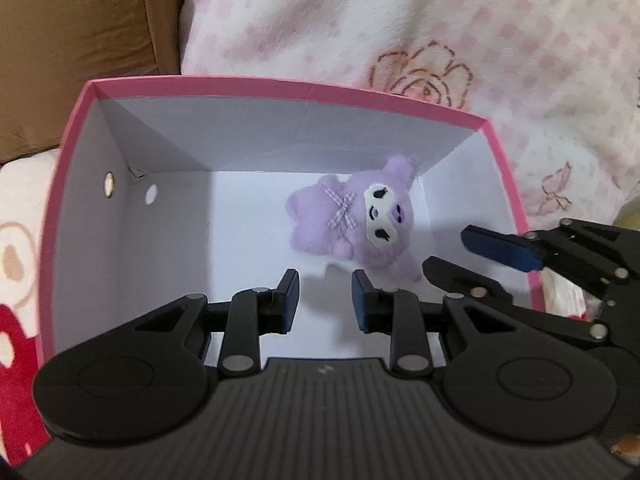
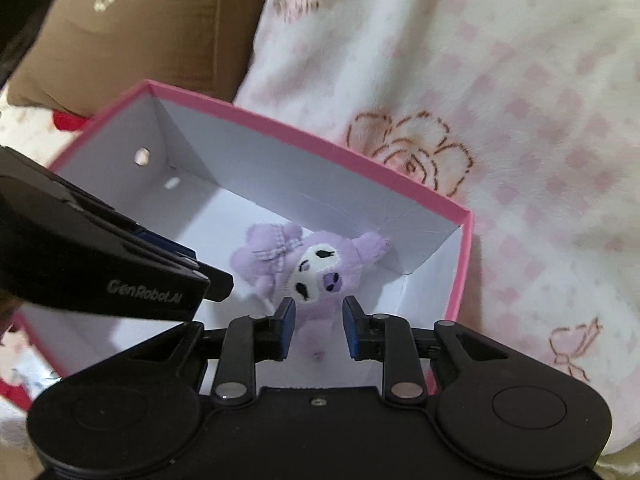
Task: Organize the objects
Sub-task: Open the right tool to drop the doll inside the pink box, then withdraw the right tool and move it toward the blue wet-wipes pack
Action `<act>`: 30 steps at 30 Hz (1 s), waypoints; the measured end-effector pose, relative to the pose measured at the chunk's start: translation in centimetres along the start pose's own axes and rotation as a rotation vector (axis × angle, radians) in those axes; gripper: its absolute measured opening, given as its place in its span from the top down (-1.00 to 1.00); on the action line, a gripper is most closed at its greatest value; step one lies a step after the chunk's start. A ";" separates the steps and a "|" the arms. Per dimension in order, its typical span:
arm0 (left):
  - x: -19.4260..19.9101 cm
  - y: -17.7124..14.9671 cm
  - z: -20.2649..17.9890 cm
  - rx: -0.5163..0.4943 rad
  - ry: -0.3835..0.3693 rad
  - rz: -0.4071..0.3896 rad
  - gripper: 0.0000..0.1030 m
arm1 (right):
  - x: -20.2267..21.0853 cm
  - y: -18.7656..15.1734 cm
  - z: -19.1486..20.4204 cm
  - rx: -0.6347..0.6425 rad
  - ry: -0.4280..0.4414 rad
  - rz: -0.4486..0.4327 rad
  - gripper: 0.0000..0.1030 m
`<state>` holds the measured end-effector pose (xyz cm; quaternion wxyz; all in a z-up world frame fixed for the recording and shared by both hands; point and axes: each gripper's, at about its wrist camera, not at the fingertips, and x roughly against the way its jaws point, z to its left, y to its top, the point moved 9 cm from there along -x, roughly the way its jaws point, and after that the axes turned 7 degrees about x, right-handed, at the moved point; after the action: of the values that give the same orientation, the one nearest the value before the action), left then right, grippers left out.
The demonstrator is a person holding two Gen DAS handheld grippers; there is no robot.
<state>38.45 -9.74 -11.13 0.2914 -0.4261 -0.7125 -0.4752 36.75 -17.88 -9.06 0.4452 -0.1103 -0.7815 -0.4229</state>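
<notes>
Setting: soft bedding under everything, a white blanket (image 1: 460, 24) with pink checks and drawn roses; we take it for a bed, not a table.
Plush: we see the purple plush (image 1: 356, 220) lying on its side on the white floor of the box, toward the far right corner, its gingham bow and white face turned up to us.
Box: pink box (image 1: 280, 86), lid off, white inside, with nothing else in it that we can see; two round holes show in its left wall.
Left tool: our left tool (image 1: 325, 298) hangs over the near part of the box with its pads drawn in as far as they go, nothing between them, only bare box floor showing in the narrow gap.
Right tool: our right tool (image 2: 319, 328) points down over the plush, pads likewise closed down and empty; the plush shows through the gap but we see no pad pressing on it.
Beyond: a brown cushion (image 1: 80, 40) sits behind the box at the left, and red-and-white printed fabric (image 1: 16, 320) lies beside its left wall.
Done: we judge the plush stowed, since it rests free in the box and neither tool holds it.
Left: we cannot see other loose objects from here, nor a lid, so we cannot tell what remains to be put away.
</notes>
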 end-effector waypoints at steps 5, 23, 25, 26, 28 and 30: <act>3.2 -0.9 0.2 -0.021 -0.003 0.004 0.47 | 2.7 0.7 0.8 -0.030 0.040 -0.051 0.22; 14.7 -3.7 -0.4 -0.117 -0.001 -0.016 0.25 | 12.4 0.4 4.1 -0.087 0.059 -0.097 -0.02; 15.8 -4.1 -0.5 -0.136 0.008 -0.018 0.23 | 13.5 0.2 4.2 -0.112 0.063 -0.108 -0.06; 16.4 -4.3 -0.6 -0.144 0.009 -0.020 0.21 | 13.9 0.1 4.5 -0.122 0.066 -0.113 -0.09; 17.5 -4.5 -0.7 -0.155 0.003 -0.024 0.20 | 14.8 0.0 4.9 -0.128 0.068 -0.121 -0.14; 18.5 -4.9 -0.8 -0.172 0.011 -0.030 0.14 | 15.4 -0.3 5.4 -0.124 0.057 -0.121 -0.20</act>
<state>25.54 -5.29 2.26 0.2505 -0.4363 -0.6737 -0.5413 24.45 -17.11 1.61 0.4330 -0.0781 -0.7461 -0.4997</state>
